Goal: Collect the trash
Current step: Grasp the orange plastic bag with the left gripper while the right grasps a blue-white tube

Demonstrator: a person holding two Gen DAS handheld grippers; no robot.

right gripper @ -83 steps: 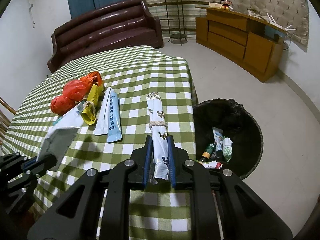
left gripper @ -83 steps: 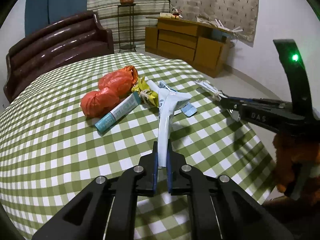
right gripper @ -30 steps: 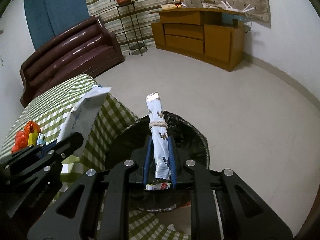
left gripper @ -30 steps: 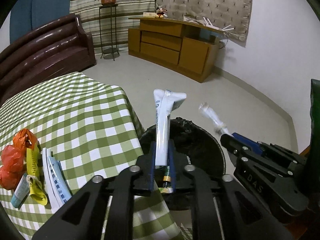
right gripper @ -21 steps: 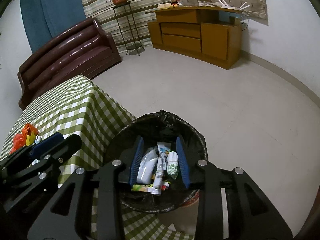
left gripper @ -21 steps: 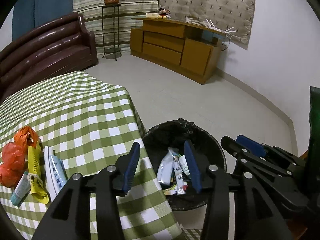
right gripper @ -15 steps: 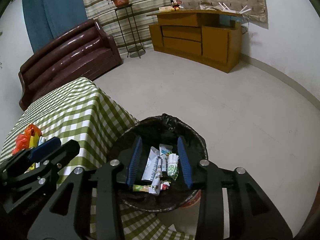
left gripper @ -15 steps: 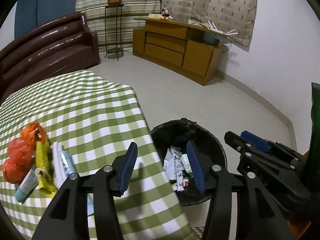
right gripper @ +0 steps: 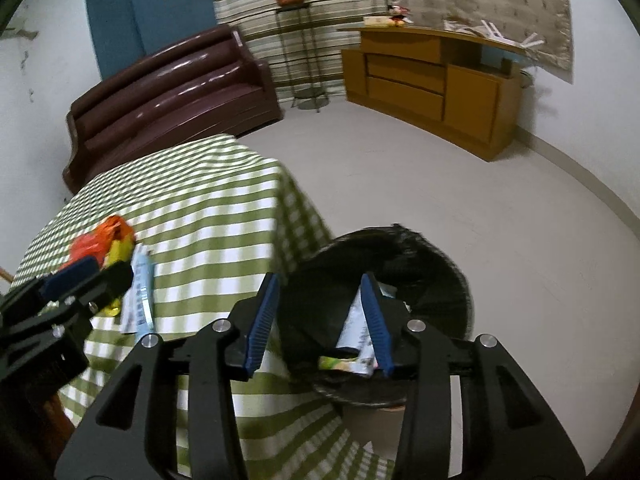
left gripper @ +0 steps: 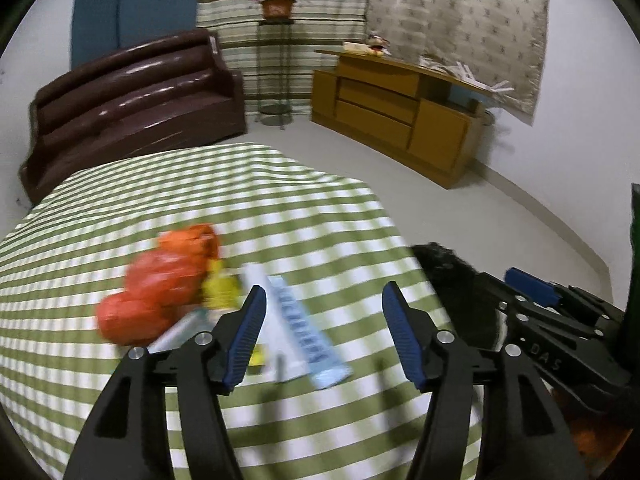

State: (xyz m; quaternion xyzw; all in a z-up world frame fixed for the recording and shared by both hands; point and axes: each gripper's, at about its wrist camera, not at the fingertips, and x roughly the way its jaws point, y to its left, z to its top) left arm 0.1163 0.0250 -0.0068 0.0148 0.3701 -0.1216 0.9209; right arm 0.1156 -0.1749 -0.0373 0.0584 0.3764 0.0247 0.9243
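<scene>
My left gripper hovers over the green checked table, its jaws opening with nothing held between them. Beneath it lie a pale blue tube, a white tube beside it, a yellow wrapper and orange plastic bags, all blurred. My right gripper hangs over the near rim of the black trash bin, jaws opening and empty. Dropped tubes and wrappers lie inside the bin. The left gripper also shows at the left of the right wrist view.
A brown sofa stands behind the table. A wooden cabinet lines the far wall, with a plant stand to its left. Bare floor spreads around the bin, which stands just off the table's right corner.
Both grippers let their tubes fall into the bin and opened wider. Both views have swung left, from the bin toward the table; the left gripper is now over the remaining trash.
</scene>
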